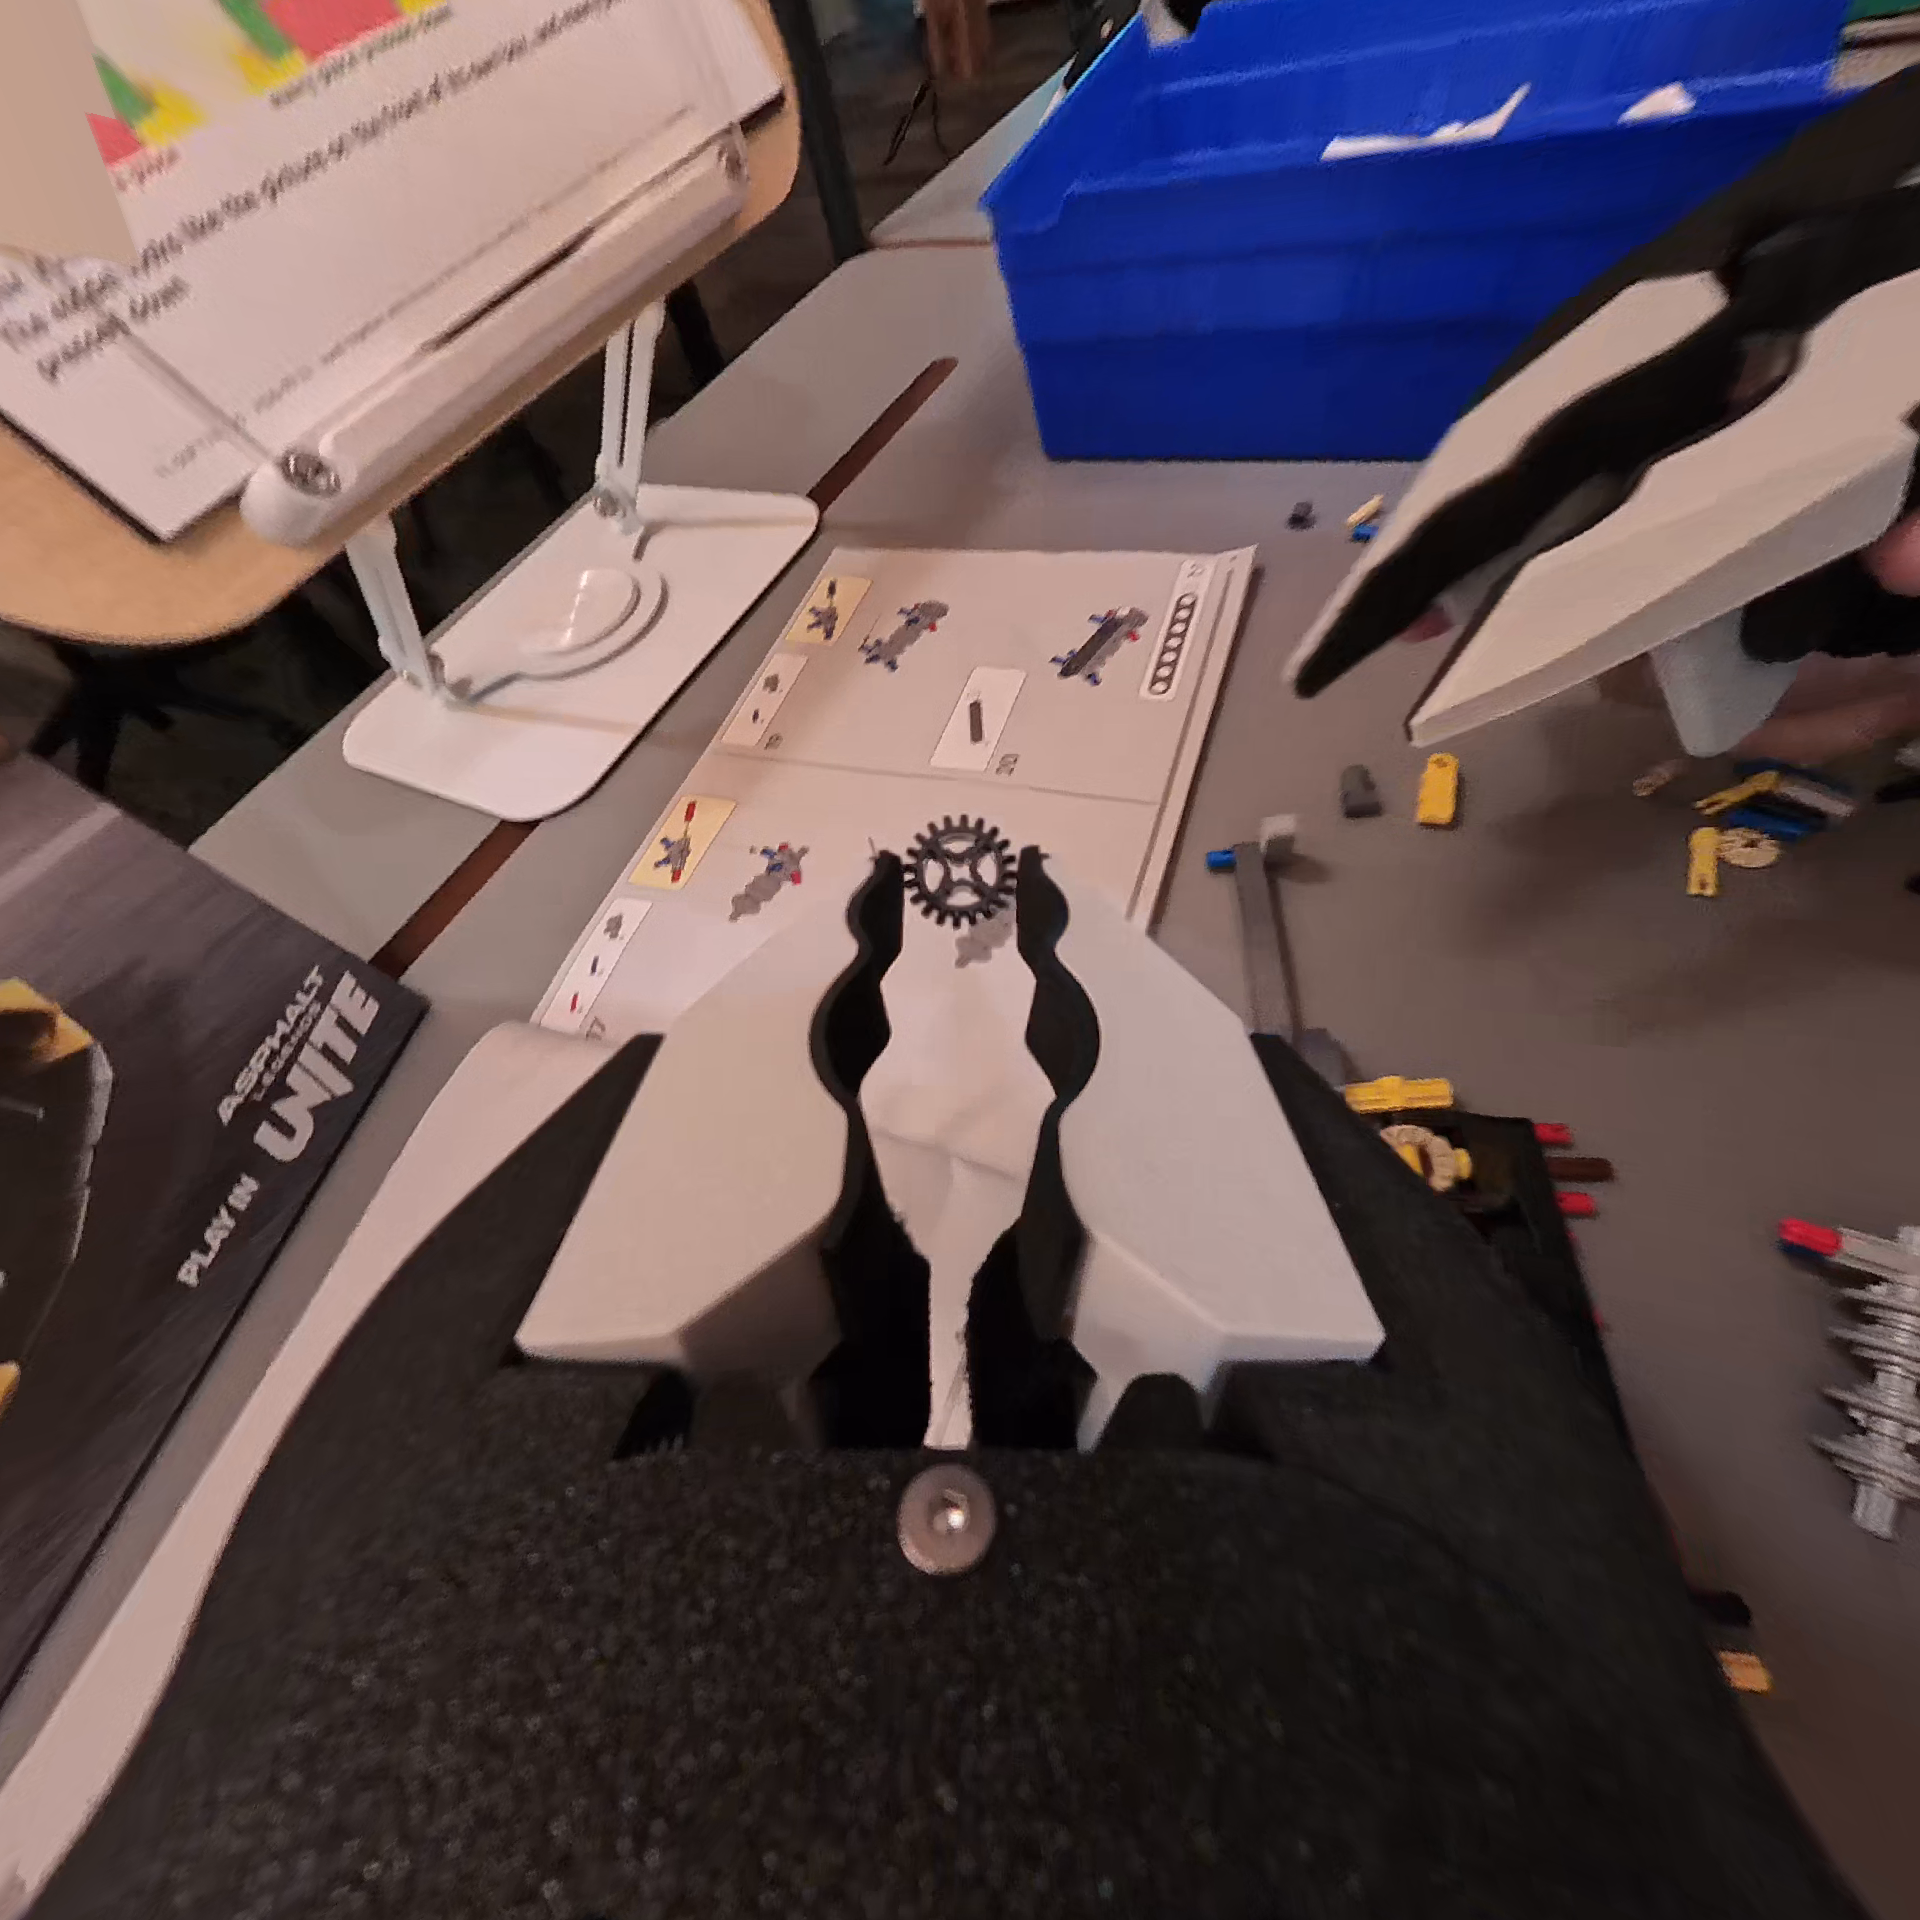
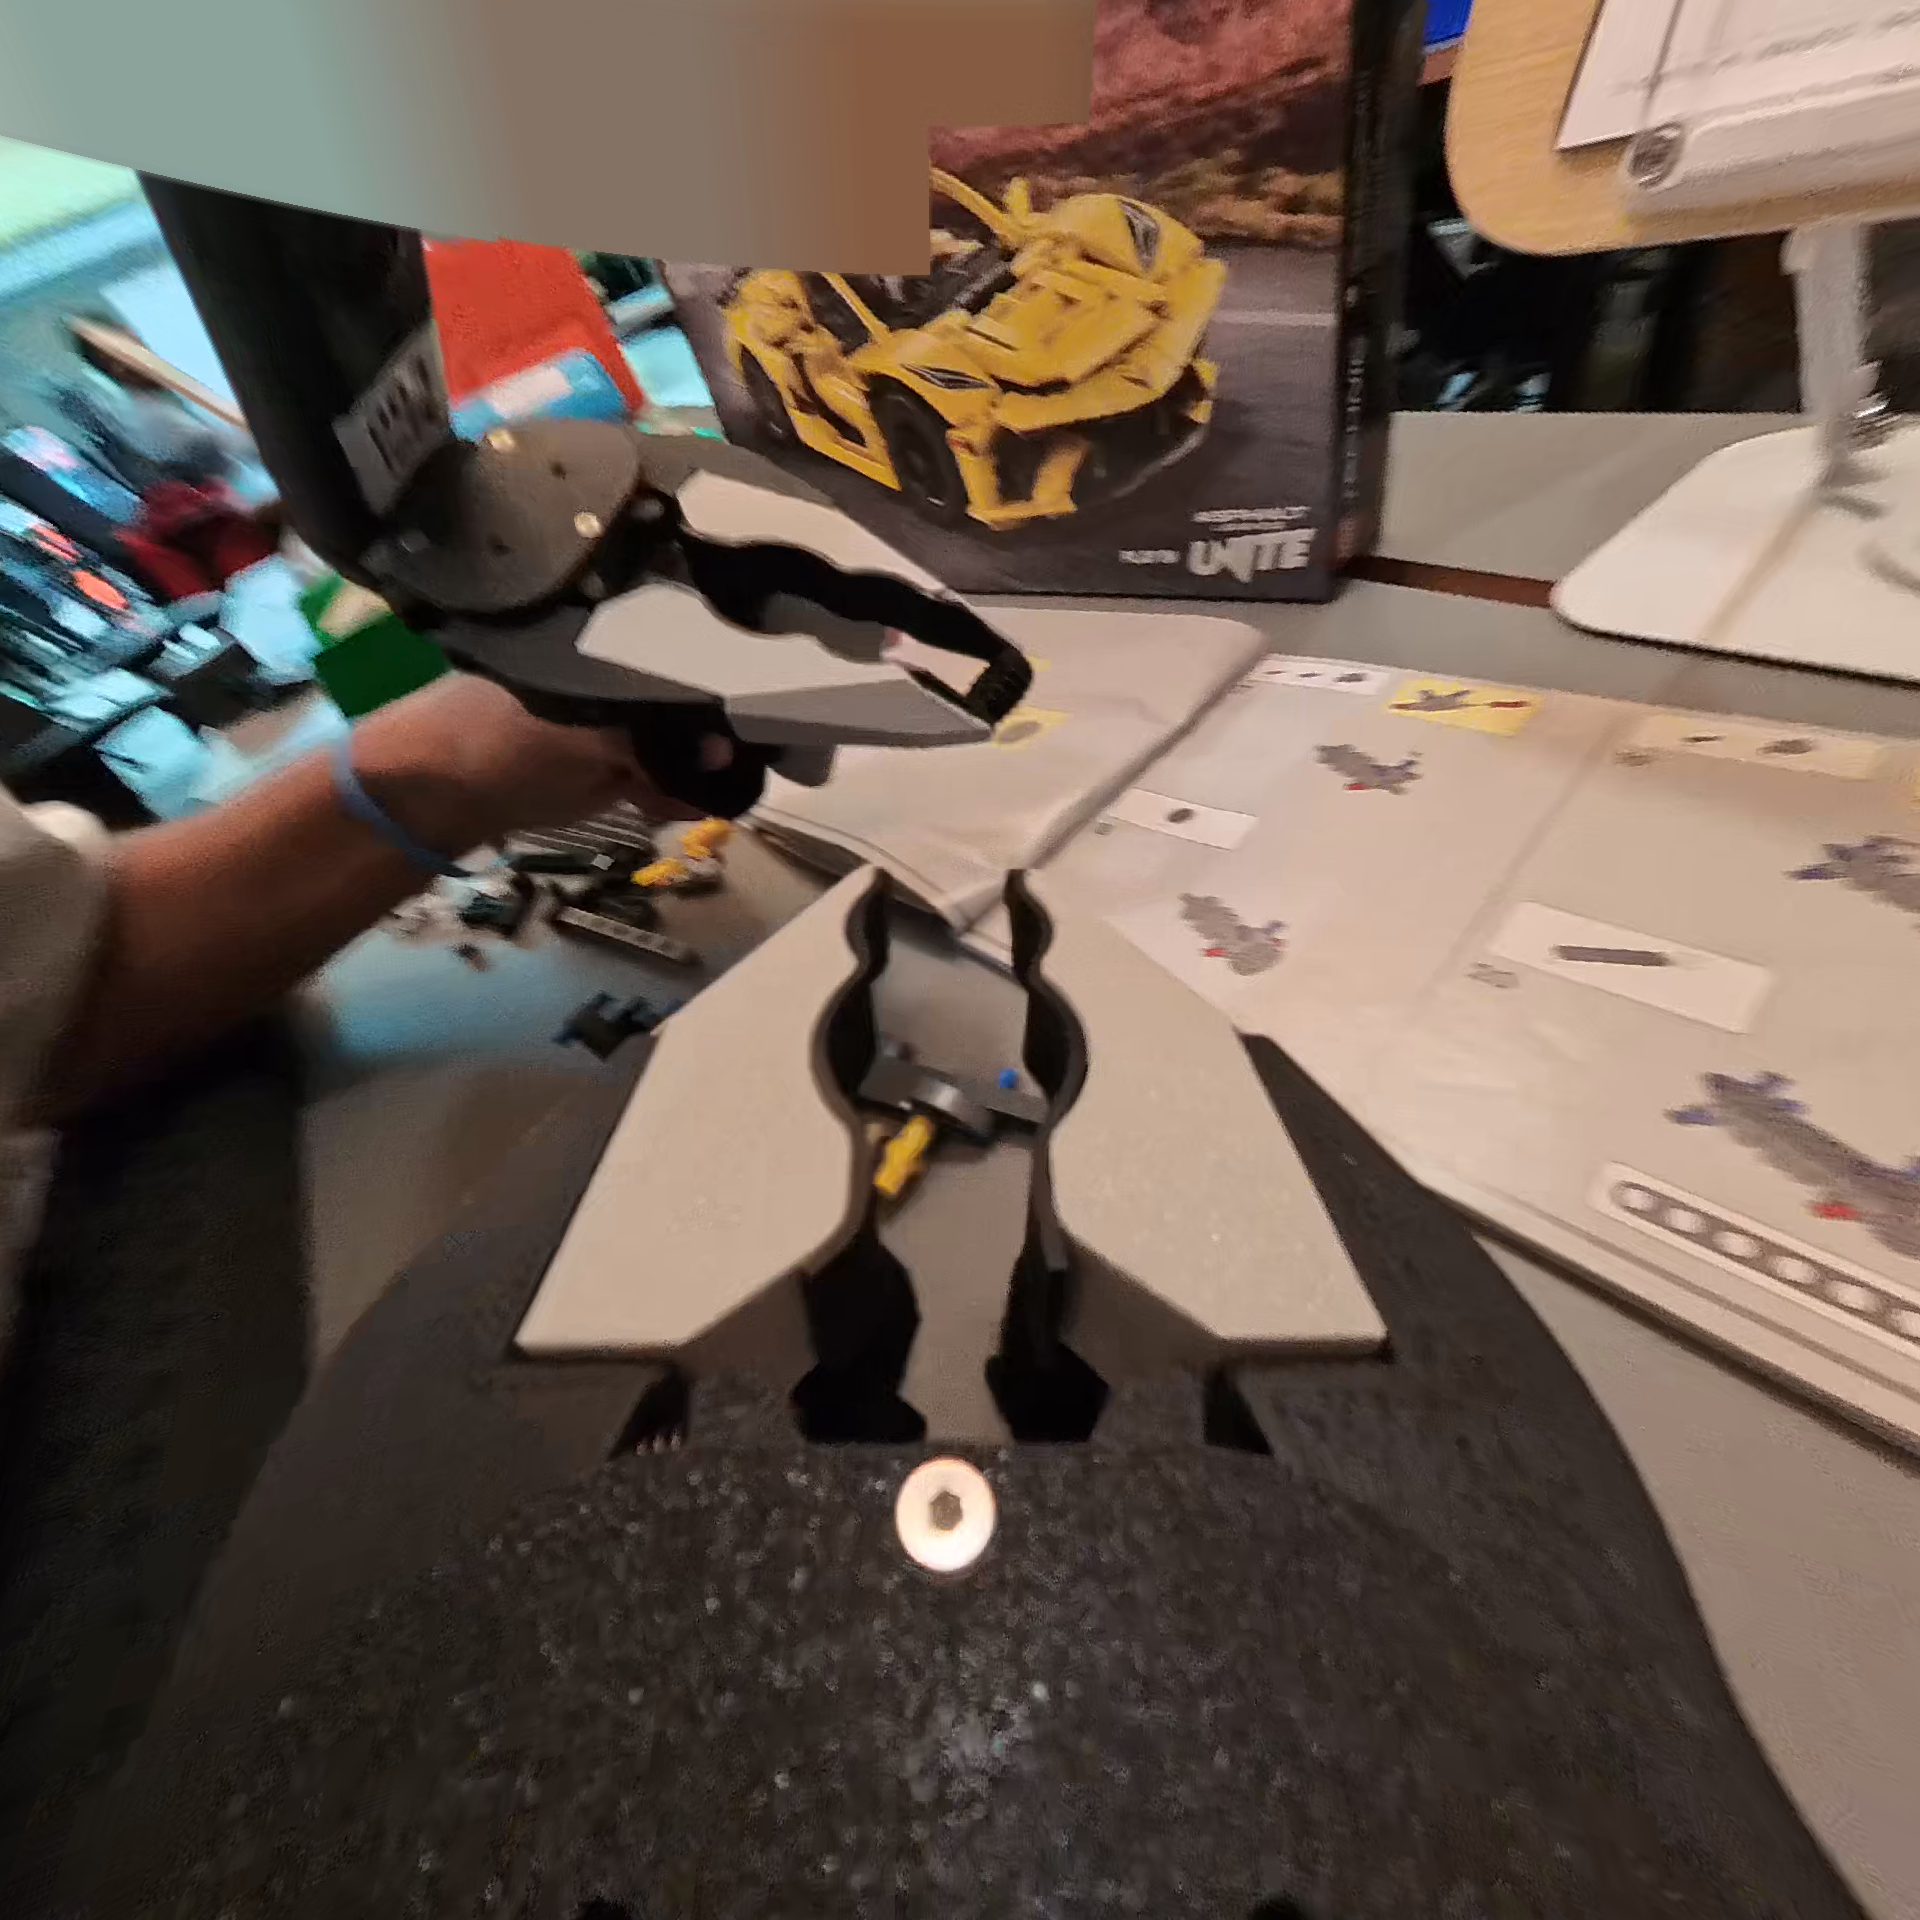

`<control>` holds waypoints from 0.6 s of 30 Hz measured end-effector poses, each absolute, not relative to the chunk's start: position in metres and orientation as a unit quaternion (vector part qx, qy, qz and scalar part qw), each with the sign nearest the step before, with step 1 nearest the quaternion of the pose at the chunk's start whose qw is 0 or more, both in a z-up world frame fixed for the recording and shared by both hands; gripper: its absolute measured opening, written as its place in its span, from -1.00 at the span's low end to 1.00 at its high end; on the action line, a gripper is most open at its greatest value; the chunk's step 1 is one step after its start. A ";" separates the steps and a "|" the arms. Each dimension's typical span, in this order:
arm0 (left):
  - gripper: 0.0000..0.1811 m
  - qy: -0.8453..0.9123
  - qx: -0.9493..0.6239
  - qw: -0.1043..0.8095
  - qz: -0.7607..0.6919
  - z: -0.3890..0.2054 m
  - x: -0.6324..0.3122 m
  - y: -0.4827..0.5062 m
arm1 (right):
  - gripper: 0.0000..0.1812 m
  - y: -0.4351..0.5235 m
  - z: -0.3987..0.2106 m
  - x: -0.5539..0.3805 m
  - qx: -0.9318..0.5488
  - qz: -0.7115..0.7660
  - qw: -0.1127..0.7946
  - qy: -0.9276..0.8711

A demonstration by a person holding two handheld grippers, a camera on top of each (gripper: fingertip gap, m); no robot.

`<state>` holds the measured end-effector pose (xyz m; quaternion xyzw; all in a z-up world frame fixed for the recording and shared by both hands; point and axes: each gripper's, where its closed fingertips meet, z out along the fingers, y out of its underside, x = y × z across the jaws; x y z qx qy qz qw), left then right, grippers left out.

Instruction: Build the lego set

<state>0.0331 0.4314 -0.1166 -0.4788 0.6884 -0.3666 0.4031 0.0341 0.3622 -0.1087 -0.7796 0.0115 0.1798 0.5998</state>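
One black gear (image 1: 958,871) pinched at the tips of the left gripper (image 1: 958,868), held above the open instruction booklet (image 1: 1039,686), clear of the page. Fingers clamped on the gear's rim from both sides.

Right gripper (image 2: 943,883): fingers parted with a gap at the tips, nothing between them. Seen through the gap, lower down: one grey beam piece with a blue pin (image 2: 951,1101) and one yellow connector (image 2: 902,1153) on the table.

Booklet lies flat on the grey table (image 1: 1558,987), two pages of build steps showing. Loose parts scattered right of it: yellow, grey and black bits, too blurred to count. One grey sub-assembly (image 1: 1881,1382) at the right edge.

Around: one blue bin (image 1: 1403,260) behind the booklet, one white document stand (image 1: 540,644) to its left, one set box with a yellow car (image 2: 1039,364).
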 end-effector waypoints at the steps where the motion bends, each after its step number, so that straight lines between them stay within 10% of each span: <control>1: -0.77 0.689 -0.466 0.409 -0.374 -0.111 0.032 0.426 | -0.67 0.363 -0.105 0.031 -0.771 0.208 0.602 0.020; 7: -0.78 0.668 -0.356 0.418 -0.502 -0.060 0.014 0.373 | -0.42 0.358 -0.082 0.010 -0.705 0.399 0.585 0.035; 18: -0.78 0.654 -0.189 0.446 -0.581 -0.034 -0.014 0.309 | -0.66 0.315 -0.028 -0.026 -0.539 0.684 0.492 -0.021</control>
